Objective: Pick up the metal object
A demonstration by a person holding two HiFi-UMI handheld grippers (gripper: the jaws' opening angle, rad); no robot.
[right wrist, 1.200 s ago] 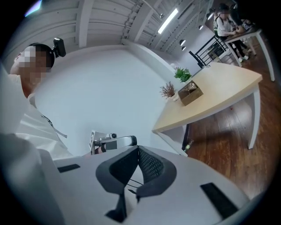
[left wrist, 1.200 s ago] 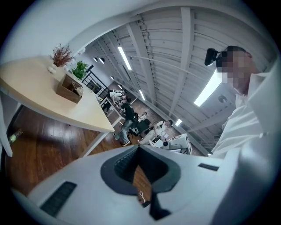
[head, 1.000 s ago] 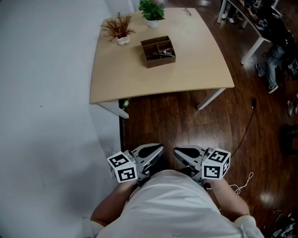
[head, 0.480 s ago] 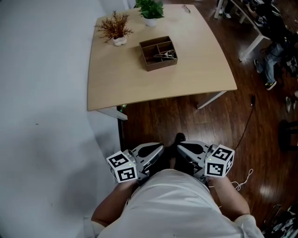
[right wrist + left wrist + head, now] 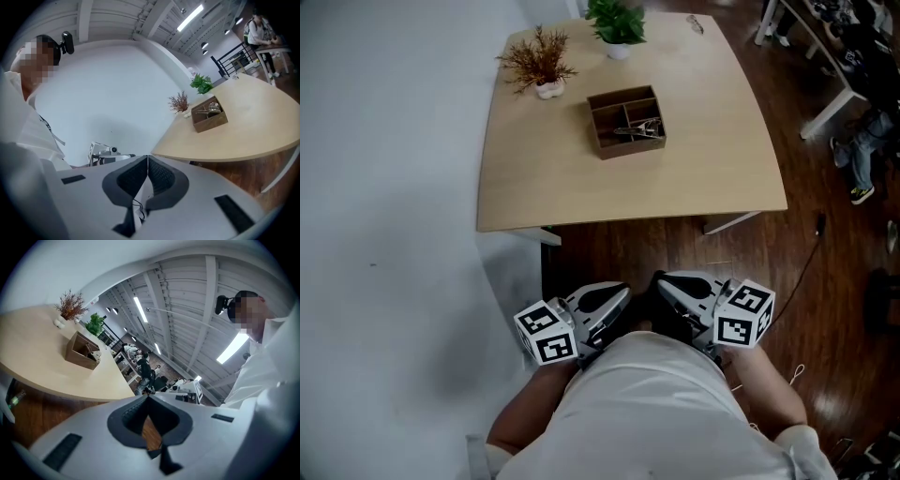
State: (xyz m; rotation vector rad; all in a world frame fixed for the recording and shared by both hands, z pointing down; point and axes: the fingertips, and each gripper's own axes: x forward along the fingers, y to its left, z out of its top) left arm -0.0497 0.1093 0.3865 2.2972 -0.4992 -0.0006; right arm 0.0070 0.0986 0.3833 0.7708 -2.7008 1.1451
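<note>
- On the far half of the table (image 5: 553,187), the metal object (image 5: 643,128) lies in the right-hand compartment of a brown wooden box (image 5: 609,145). It reads as thin wire or clip-like pieces, and its exact shape is too small to tell.
- Down at your waist, your left hand-held gripper (image 5: 617,298) and right hand-held gripper (image 5: 667,284) both have their jaws pressed together on nothing. They are well apart from the box, with bare wood floor between you and the table edge.
- If you arrive with the jaws together, you will likely just poke the metal or shove the box, so spread them before you go down.
- The compartment walls sit close around the object. A jaw that lands on a wall or the divider could drag or tip the box instead of taking the metal.
- Thin metal probably slips between the pads. If several pieces are tangled, a shallow pinch may lift only 1 and drop it.
- 2 potted plants stand just behind the box, a dried one (image 5: 539,67) and a green one (image 5: 617,23). Reaching too far could knock either over.
</note>
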